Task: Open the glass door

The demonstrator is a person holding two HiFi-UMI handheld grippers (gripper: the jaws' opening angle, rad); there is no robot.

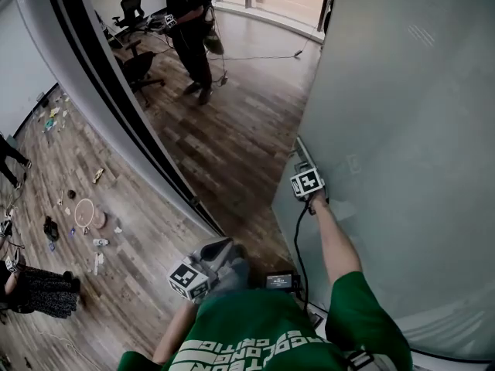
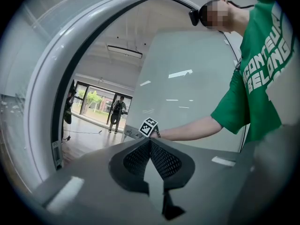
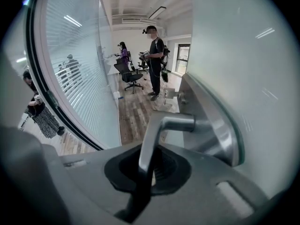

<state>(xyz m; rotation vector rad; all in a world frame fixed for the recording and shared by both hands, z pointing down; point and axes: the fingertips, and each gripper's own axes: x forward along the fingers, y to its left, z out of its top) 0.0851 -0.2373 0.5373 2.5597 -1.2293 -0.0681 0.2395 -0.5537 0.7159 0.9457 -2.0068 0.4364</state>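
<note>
The frosted glass door [image 1: 402,130] fills the right of the head view and stands ajar, with wood floor showing past its edge. My right gripper [image 1: 302,163] is at that edge, shut on the metal lever handle [image 3: 161,125], which runs down between its jaws from the handle plate [image 3: 213,125]. My left gripper [image 1: 223,252] hangs low near my body, apart from the door. In the left gripper view its jaws [image 2: 150,154] are shut with nothing between them, and the right gripper's marker cube [image 2: 149,127] shows ahead by the door [image 2: 187,88].
A dark door frame and glass wall [image 1: 116,99] run diagonally at the left. Beyond the gap a person in black [image 1: 189,29] stands on the wood floor near office chairs [image 1: 139,64] and a cable [image 1: 263,56]. Small items [image 1: 85,211] lie behind the glass wall.
</note>
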